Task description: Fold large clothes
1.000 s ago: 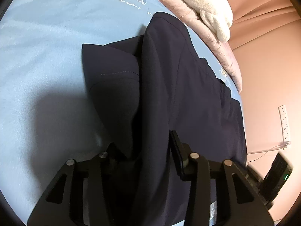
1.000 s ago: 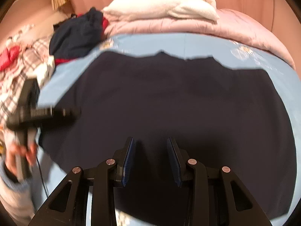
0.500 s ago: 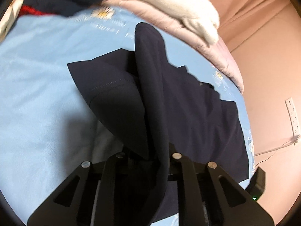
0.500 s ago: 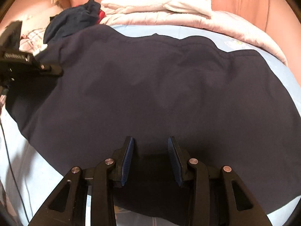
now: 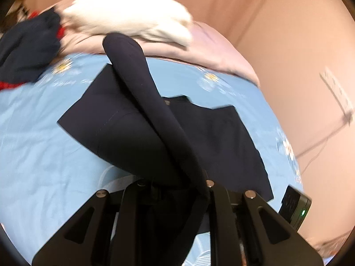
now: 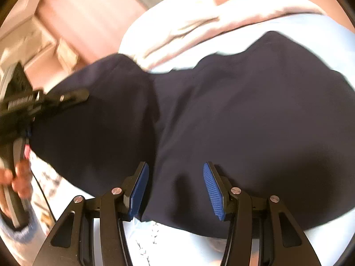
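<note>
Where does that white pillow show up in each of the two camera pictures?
Left wrist view: the white pillow lies top centre-left, on the pink quilt.
Right wrist view: the pillow is top centre, blurred, beyond the dark garment.
Shared landmark: the dark garment spread on the blue sheet.

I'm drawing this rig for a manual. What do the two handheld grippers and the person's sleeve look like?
Both grippers, the left gripper and the right gripper, are matte black with angular cut-out finger arms and silver pivot pins. The right gripper's ribbed pads are blue. A thin black cable trails below the left hand, which wears a blue-grey knitted cuff.
</note>
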Tool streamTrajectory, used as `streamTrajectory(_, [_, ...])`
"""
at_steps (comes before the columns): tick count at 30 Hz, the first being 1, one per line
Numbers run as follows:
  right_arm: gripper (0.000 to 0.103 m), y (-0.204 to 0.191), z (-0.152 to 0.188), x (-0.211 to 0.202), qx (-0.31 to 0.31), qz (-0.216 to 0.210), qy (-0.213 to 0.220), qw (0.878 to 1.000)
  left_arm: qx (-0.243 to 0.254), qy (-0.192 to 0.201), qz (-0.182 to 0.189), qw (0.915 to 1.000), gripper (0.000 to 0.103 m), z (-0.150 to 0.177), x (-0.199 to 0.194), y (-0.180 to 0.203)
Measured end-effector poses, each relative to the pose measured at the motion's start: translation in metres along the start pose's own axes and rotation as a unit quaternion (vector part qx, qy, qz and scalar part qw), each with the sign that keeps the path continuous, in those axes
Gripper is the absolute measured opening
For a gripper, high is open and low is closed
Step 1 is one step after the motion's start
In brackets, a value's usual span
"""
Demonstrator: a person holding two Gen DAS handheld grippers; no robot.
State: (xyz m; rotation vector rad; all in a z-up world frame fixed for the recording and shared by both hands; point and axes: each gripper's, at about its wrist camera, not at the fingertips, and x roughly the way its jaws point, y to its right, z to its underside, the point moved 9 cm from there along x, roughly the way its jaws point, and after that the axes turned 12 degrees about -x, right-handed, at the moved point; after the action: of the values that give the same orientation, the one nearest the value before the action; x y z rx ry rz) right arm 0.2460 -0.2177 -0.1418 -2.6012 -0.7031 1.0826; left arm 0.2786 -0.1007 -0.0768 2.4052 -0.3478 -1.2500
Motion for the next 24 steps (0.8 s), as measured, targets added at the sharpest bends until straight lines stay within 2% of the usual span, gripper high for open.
streamTrajectory(3, [0.052, 0.03, -0.007, -0.025, 0.042, 0.004, 0.027, 0.999, 0.033, -0.011, -0.006, 0.9994, 0.015, 0.006, 0.016, 0.032])
streamTrajectory(7, [0.052, 0.063, -0.01, -0.048, 0.088, 0.012, 0.054, 0.995, 0.054, -0.035, -0.009, 0.9979, 0.015, 0.02, 0.047, 0.061])
streamTrajectory(10, [0.053, 0.087, -0.011, -0.056, 0.136, -0.008, 0.067, 0.988, 0.053, -0.067, -0.013, 0.9962, 0.019, 0.034, 0.075, 0.072])
streamTrajectory(12, [0.053, 0.103, -0.011, -0.058, 0.178, -0.03, 0.074, 0.981, 0.042, -0.1, 0.008, 0.9941, 0.033, 0.048, 0.095, 0.082])
streamTrajectory(14, [0.057, 0.113, -0.013, -0.058, 0.206, -0.054, 0.082, 0.974, 0.024, -0.129, 0.047, 0.9902, 0.055, 0.06, 0.103, 0.094])
streamTrajectory(15, [0.058, 0.118, -0.014, -0.058, 0.221, -0.06, 0.085, 0.97, 0.021, -0.145, 0.075, 0.9864, 0.06, 0.066, 0.103, 0.102])
streamTrajectory(18, [0.059, 0.128, -0.016, -0.057, 0.248, -0.085, 0.087, 0.961, 0.033, -0.148, 0.107, 0.9826, 0.062, 0.071, 0.09, 0.112])
streamTrajectory(20, [0.059, 0.131, -0.021, -0.056, 0.261, -0.098, 0.09, 0.956, 0.019, -0.146, 0.148, 0.9781, 0.062, 0.066, 0.07, 0.112])
streamTrajectory(23, [0.066, 0.124, -0.021, -0.053, 0.268, -0.115, 0.089, 0.952, -0.01, -0.12, 0.182, 0.9758, 0.063, 0.052, 0.042, 0.1])
streamTrajectory(24, [0.069, 0.116, -0.025, -0.048, 0.267, -0.118, 0.088, 0.952, -0.026, -0.101, 0.19, 0.9762, 0.064, 0.044, 0.03, 0.087])
